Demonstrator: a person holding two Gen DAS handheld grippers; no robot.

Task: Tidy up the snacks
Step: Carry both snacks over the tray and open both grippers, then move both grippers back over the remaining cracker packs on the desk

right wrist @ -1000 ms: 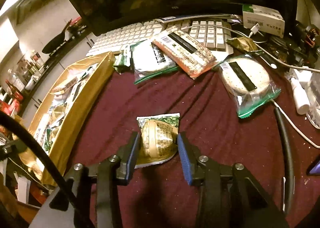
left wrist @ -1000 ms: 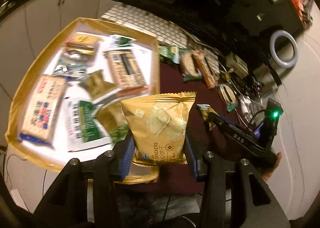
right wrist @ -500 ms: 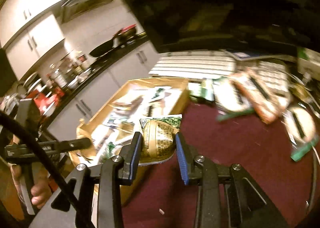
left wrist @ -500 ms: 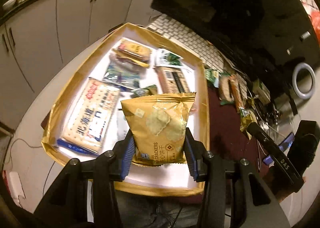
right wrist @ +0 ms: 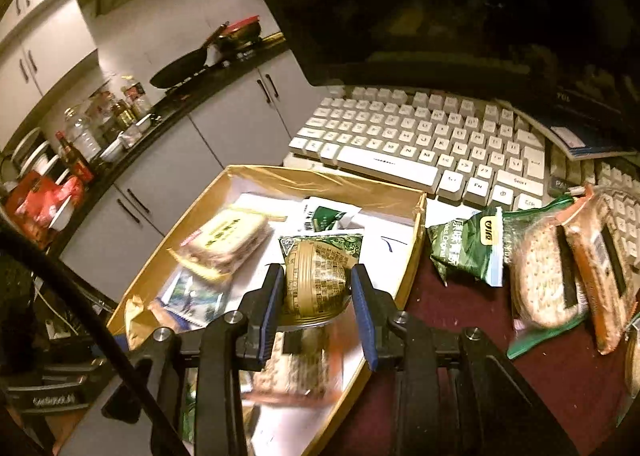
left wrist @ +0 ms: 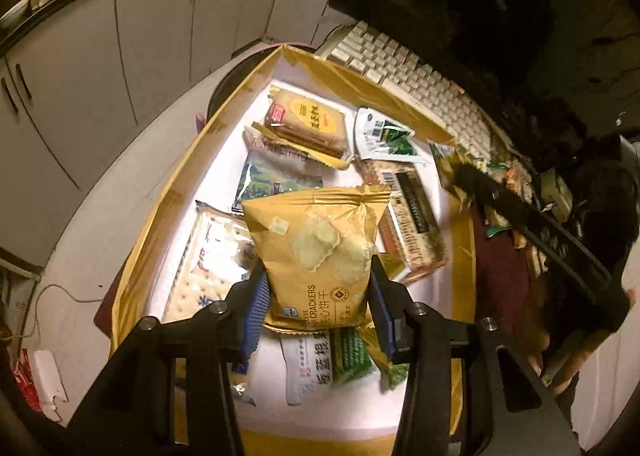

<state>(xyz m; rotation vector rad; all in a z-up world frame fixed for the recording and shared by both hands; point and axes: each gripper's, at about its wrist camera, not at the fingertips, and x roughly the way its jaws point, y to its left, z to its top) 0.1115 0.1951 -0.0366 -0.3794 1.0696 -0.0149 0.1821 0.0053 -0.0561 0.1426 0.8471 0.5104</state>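
My left gripper point(left wrist: 318, 296) is shut on a gold cracker packet point(left wrist: 316, 248) and holds it above the gold-walled tray point(left wrist: 180, 192), over its near half. The tray holds several snack packets on a white floor. My right gripper point(right wrist: 318, 304) is shut on a small green-and-gold snack packet point(right wrist: 316, 276) and holds it over the tray point(right wrist: 320, 178), near its right wall. The right gripper also shows in the left wrist view point(left wrist: 532, 224), at the tray's right side.
A white keyboard point(right wrist: 420, 148) lies behind the tray under a dark monitor point(right wrist: 440, 8). On the maroon cloth point(right wrist: 520, 368) right of the tray lie a green packet point(right wrist: 468, 248) and round and orange cracker packs point(right wrist: 548, 280). Kitchen cabinets point(left wrist: 120, 36) stand to the left.
Both grippers have moved left with their packets, from over the maroon cloth and the tray's edge to above the tray. Both have stayed shut.
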